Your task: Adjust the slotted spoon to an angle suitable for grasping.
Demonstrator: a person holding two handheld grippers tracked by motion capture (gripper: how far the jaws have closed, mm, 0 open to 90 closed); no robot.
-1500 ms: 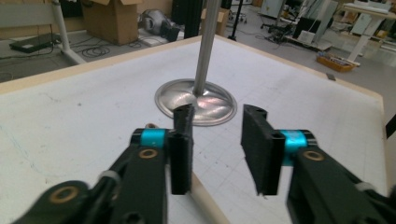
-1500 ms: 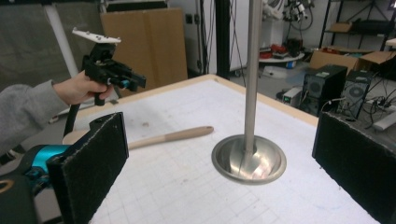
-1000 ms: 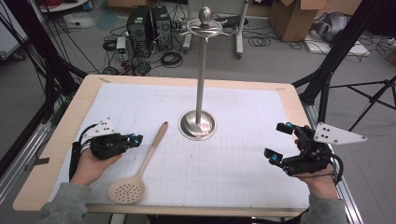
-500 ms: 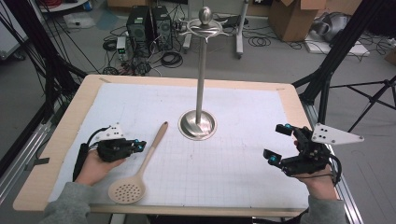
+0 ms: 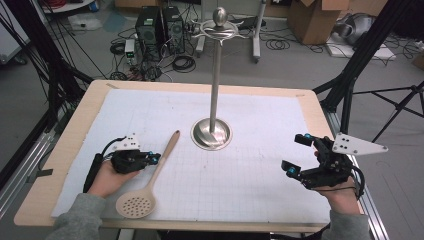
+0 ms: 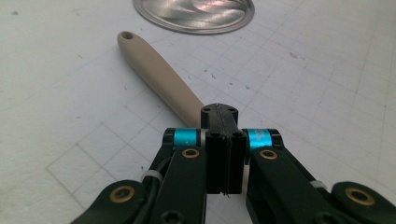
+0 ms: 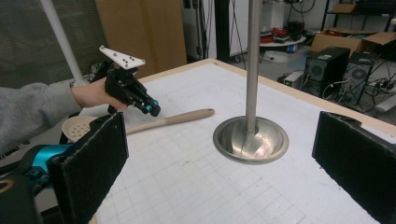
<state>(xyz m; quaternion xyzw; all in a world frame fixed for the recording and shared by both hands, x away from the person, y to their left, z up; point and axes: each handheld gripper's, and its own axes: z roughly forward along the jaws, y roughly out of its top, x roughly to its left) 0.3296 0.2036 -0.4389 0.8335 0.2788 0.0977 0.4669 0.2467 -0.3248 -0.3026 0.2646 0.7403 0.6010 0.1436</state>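
Left tongs (image 5: 156, 159) have dropped toward the spoon (image 5: 150, 180) since a second ago; jaws closed, empty, apparently just short of touching its handle. Spoon lies flat on table (image 5: 90, 107), left of stand (image 5: 212, 132). Right tongs (image 5: 298, 156) wide open, empty. Grasp not yet made

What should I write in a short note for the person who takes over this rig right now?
Left claw: shut, empty, tips just beside the wooden slotted spoon's handle, low over the mat.
Right claw: open, empty, off at the right side of the table.
Spoon lies flat left of the metal stand, handle end toward its base.
Done: nothing picked up.
Left: probably open the left claw, grasp the handle, hang the spoon on the stand's hooks.
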